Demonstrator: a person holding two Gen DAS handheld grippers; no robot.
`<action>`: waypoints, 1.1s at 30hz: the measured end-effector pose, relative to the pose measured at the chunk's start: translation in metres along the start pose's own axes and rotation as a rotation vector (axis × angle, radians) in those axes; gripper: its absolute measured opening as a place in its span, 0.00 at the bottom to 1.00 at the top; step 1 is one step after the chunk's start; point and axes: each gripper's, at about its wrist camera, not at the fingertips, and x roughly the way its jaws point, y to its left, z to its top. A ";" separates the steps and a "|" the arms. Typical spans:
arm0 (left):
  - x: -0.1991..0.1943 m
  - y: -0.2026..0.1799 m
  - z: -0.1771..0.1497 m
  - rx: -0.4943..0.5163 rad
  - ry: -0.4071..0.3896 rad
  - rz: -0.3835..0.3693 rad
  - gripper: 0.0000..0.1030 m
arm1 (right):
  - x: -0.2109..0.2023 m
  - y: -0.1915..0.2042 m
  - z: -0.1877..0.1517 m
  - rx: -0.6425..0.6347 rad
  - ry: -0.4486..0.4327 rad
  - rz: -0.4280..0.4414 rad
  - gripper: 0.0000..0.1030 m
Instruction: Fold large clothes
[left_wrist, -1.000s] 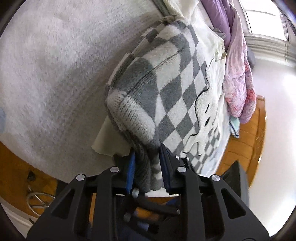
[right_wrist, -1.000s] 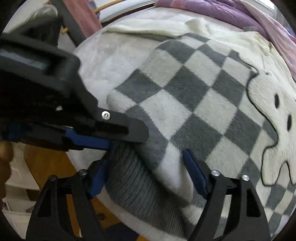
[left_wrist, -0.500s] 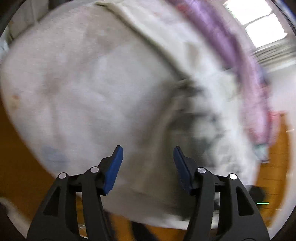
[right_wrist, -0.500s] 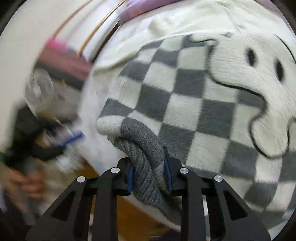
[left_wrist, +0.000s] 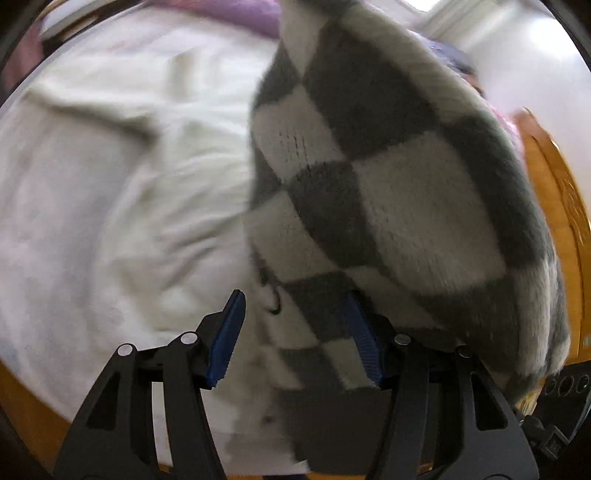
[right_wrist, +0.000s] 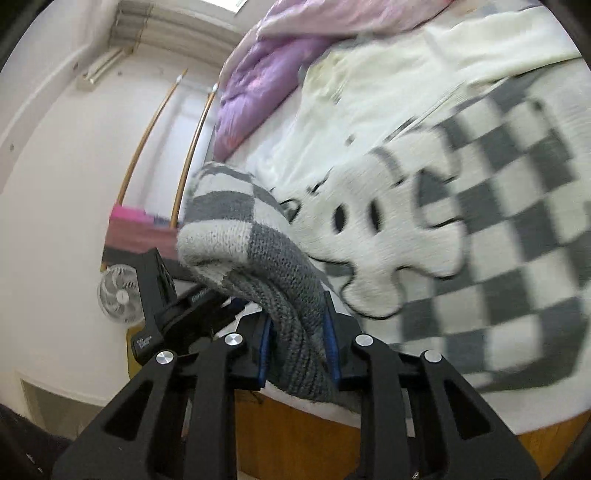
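A grey-and-white checkered knit sweater (right_wrist: 480, 229) with a white ghost figure lies on a bed. My right gripper (right_wrist: 297, 347) is shut on its grey ribbed hem (right_wrist: 295, 332) and holds a fold of it up. In the left wrist view the lifted fold (left_wrist: 388, 192) hangs close in front. My left gripper (left_wrist: 295, 332) is open, its blue pads apart, with the sweater's edge between and over the right pad. The left gripper's black body (right_wrist: 162, 295) shows left of the right one.
The bed has a white fleece cover (left_wrist: 110, 203). A purple and pink quilt (right_wrist: 266, 81) is bunched at the far side. A cream garment (right_wrist: 406, 74) lies beyond the sweater. A white fan (right_wrist: 118, 295) stands by the wall. Orange wood floor (right_wrist: 295, 424) lies below the bed edge.
My left gripper let go of the hem, opened and swung round. My right gripper closed on the hem and lifted the fold up over the sweater.
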 end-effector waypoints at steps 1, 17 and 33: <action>0.002 -0.014 0.000 0.015 -0.004 -0.023 0.56 | -0.010 -0.007 0.001 0.024 -0.023 -0.007 0.21; 0.110 -0.122 -0.028 0.207 0.229 -0.016 0.71 | -0.066 -0.146 -0.025 0.248 -0.044 -0.214 0.12; 0.115 -0.126 -0.028 0.231 0.247 -0.039 0.73 | 0.011 -0.124 0.124 -0.249 0.030 -0.253 0.79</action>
